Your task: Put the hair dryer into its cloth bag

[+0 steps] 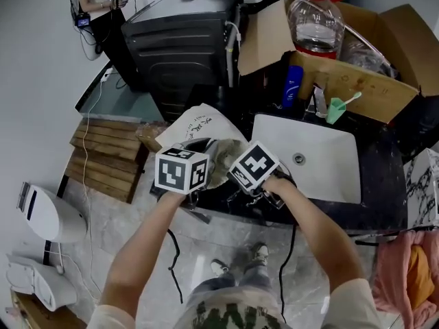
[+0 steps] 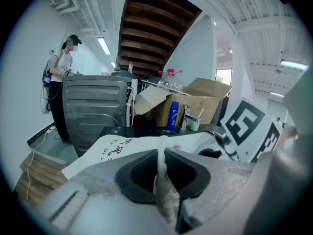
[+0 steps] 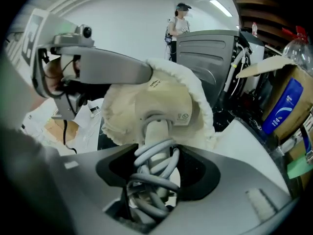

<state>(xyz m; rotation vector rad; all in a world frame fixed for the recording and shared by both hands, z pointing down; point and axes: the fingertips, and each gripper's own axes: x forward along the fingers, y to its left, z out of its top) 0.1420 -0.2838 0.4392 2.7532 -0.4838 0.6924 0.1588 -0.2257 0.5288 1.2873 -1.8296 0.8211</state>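
The cream hair dryer (image 3: pixel 164 106) sits head-first in the mouth of the cream cloth bag (image 3: pixel 198 89). Its handle, wrapped in grey cord (image 3: pixel 154 158), points back between my right gripper's jaws. My right gripper (image 3: pixel 156 168) is shut on that wrapped handle. My left gripper (image 2: pixel 161 173) is shut on a pinched fold of the bag's rim (image 2: pixel 164 190). White cloth with dark print (image 2: pixel 115 148) spreads out behind the left jaws. In the head view both marker cubes hang over the dark counter, and the bag (image 1: pixel 221 157) shows between them.
A white sink basin (image 1: pixel 309 160) lies right of the bag. A dark washing machine (image 1: pixel 182 43) stands behind. An open cardboard box (image 1: pixel 357 81), a water bottle (image 1: pixel 317 22) and a blue bottle (image 1: pixel 293 86) crowd the back. A wooden pallet (image 1: pixel 106 156) lies left; another person (image 1: pixel 92 5) stands far off.
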